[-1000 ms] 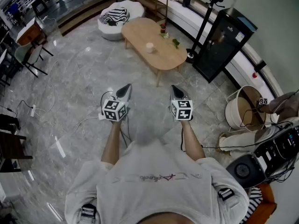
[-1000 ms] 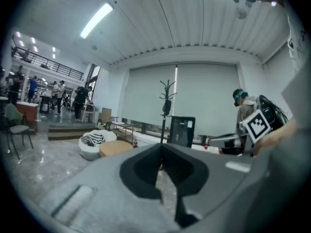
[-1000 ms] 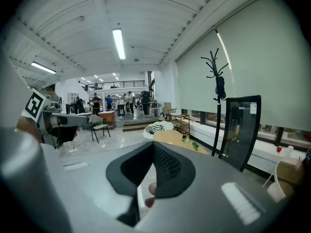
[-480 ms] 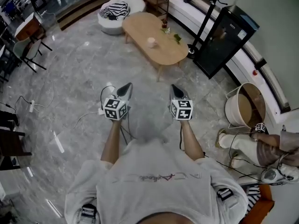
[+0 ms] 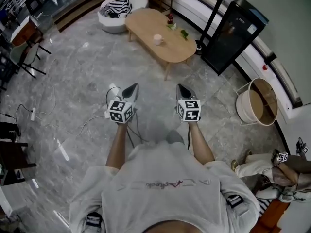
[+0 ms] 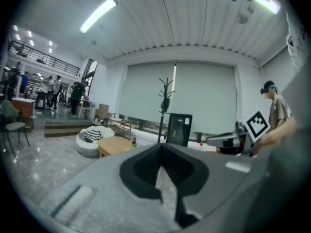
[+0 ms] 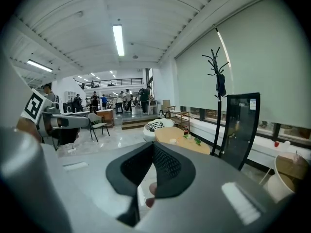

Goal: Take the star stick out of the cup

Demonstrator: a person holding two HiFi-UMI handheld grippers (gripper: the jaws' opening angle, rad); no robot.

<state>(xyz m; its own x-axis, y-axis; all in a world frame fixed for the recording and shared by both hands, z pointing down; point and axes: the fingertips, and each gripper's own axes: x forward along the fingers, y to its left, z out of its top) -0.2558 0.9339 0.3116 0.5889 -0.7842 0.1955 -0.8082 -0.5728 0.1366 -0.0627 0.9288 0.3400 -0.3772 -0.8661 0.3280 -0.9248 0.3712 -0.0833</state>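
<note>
One pale-seated chair (image 5: 24,57) stands at our far left on the grey marble floor (image 5: 82,76), and nearer us a white power strip (image 5: 33,114) lies on its cable. Next comes our left hand-held gripper (image 5: 131,88): its jaws meet at the tips and hold nothing, and its marker cube (image 5: 120,111) carries black-and-white square codes, no letters. Well ahead of it, a white beanbag (image 5: 108,24) with a striped cloth (image 5: 116,6) on top sits just beside the left end of the oval light-wood tabletop (image 5: 146,25). The small white cup (image 5: 157,39) stands near the middle of that tabletop, clear of its rounded edges; at this range we cannot make out the star stick. Beyond the cup stand a small red-topped bottle (image 5: 170,19) and something green (image 5: 183,33). A broad stretch of open floor lies between both hand-held grippers and the tabletop's near edge. The script across our own white shirt (image 5: 160,174) is not legible. Our right hand-held gripper (image 5: 181,88) is likewise closed at the tips and empty, its coded cube (image 5: 189,109) facing up. Close to the tabletop's right end stand a black pole (image 5: 210,13) and a tall black cabinet (image 5: 233,38), whose small white label (image 7: 249,104) we cannot read. Further right a round white tub (image 5: 241,108) with a brown inside stands near the wall, and another person (image 5: 272,161) is at the lower right edge.
</note>
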